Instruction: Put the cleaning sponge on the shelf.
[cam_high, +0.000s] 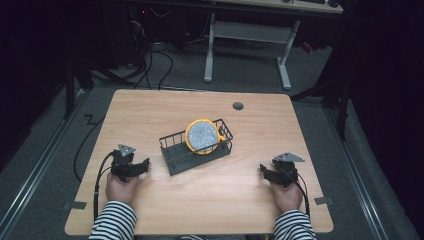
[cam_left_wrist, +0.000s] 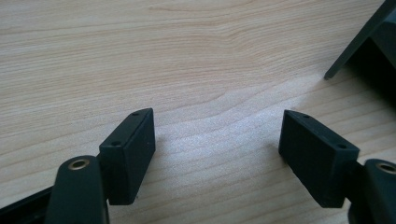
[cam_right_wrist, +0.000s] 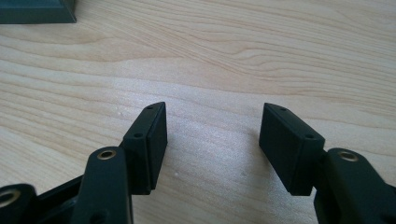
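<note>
One yellow-rimmed grey round plate (cam_high: 202, 135) leans inside the black wire basket (cam_high: 176, 154), between my left gripper (cam_high: 141, 166) and right gripper (cam_high: 265, 172), both spread wide, empty.

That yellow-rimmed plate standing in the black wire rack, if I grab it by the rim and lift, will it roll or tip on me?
The plate stands on edge, leaning in the wire rack, so it will probably tip flat once clear of the wires. Being round, it could roll if set down on its rim. It looks stiff, so a rim grip from the right gripper should hold, though a smooth rim may slip.
</note>
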